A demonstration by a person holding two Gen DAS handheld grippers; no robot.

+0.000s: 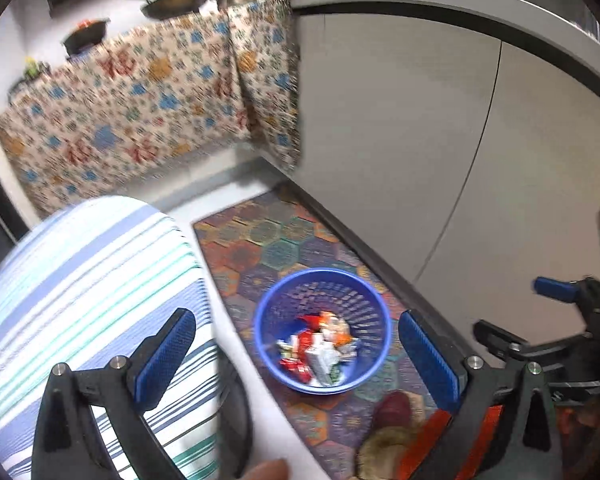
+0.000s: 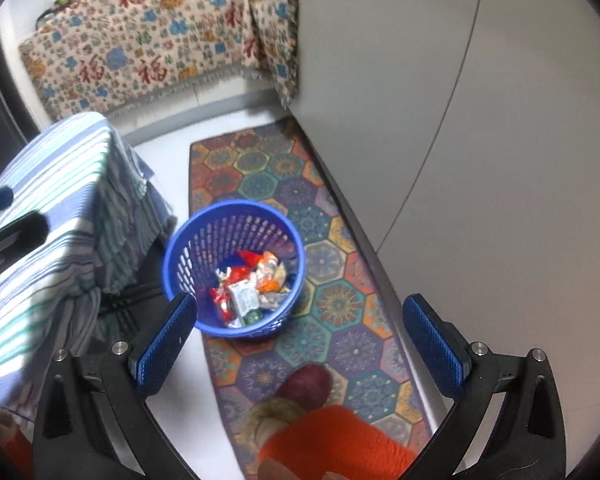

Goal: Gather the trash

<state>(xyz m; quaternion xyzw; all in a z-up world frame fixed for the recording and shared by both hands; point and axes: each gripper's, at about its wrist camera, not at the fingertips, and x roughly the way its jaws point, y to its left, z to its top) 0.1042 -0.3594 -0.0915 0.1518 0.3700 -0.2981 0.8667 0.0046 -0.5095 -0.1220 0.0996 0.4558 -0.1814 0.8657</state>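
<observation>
Both grippers, left gripper (image 1: 296, 354) and right gripper (image 2: 300, 344), spread wide and empty above the blue basket (image 2: 180, 264) holding the wrappers (image 2: 248, 284); risk: clipping its rim tips it.

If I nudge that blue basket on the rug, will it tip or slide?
The blue basket looks like thin perforated plastic, so probably light. Only a few wrappers weigh it down, so a high push could tip it. The patterned rug may grip its narrow base, hindering sliding.
</observation>
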